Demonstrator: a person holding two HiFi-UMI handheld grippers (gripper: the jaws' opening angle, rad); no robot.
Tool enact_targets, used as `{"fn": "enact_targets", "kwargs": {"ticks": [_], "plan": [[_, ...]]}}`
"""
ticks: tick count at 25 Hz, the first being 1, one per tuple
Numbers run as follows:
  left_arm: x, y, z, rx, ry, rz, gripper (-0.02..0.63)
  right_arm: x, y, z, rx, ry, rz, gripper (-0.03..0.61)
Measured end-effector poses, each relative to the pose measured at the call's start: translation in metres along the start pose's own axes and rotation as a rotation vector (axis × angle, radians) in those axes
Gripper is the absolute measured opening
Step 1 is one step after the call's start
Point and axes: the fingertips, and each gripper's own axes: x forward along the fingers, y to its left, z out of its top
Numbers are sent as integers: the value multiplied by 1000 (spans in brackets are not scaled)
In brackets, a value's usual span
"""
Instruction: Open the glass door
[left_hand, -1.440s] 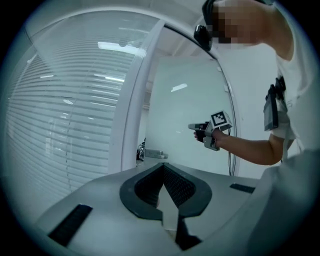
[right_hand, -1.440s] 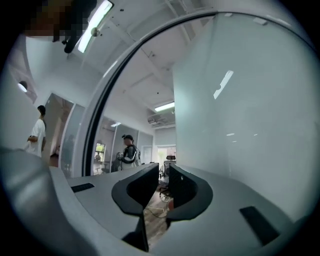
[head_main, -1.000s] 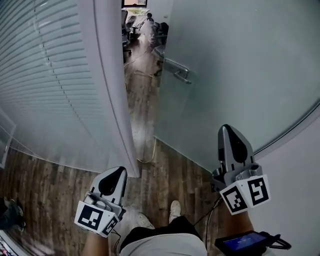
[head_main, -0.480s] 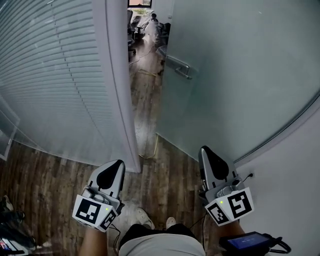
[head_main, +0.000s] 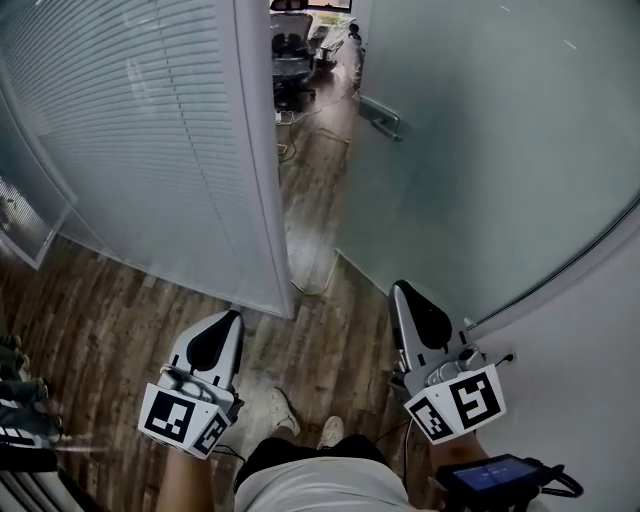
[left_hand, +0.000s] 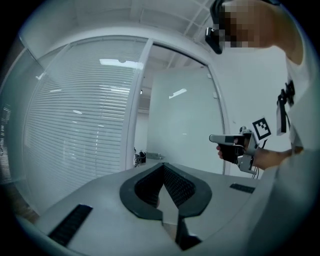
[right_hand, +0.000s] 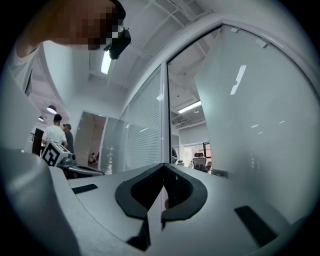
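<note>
The frosted glass door (head_main: 480, 150) stands open, swung away from the white frame post (head_main: 262, 150), and its metal handle (head_main: 383, 117) shows far up the head view. My left gripper (head_main: 228, 320) is shut and holds nothing, low in the picture before the post. My right gripper (head_main: 400, 290) is also shut and holds nothing, near the door's bottom edge but apart from the glass. In the right gripper view the shut tips (right_hand: 163, 166) point at the gap, with the handle (right_hand: 218, 173) beyond. In the left gripper view the shut tips (left_hand: 163, 166) face the doorway and the right gripper (left_hand: 222, 139) shows beside it.
A glass wall with white blinds (head_main: 130, 120) runs along the left. Office chairs (head_main: 292, 50) stand beyond the doorway, and a cable (head_main: 300, 288) lies on the wooden floor at the threshold. A white wall (head_main: 590, 390) closes the right side. Two people (right_hand: 54, 132) stand far off.
My right gripper has come back from the door glass, lower and further left in the head view. The doorway and handle now sit further up and right. The left gripper has shifted little in the picture.
</note>
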Motion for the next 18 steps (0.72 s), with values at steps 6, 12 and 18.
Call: {"fn": "enact_targets", "kwargs": {"ticks": [6, 12, 18], "plan": [[-47, -3, -6, 12, 8, 104, 0, -10, 25, -6, 33, 0, 83, 2], [-85, 9, -12, 31, -25, 168, 1, -10, 66, -15, 15, -22, 151, 2], [-146, 45, -39, 49, -66, 210, 0, -6, 132, -42, -19, -22, 182, 2]]}}
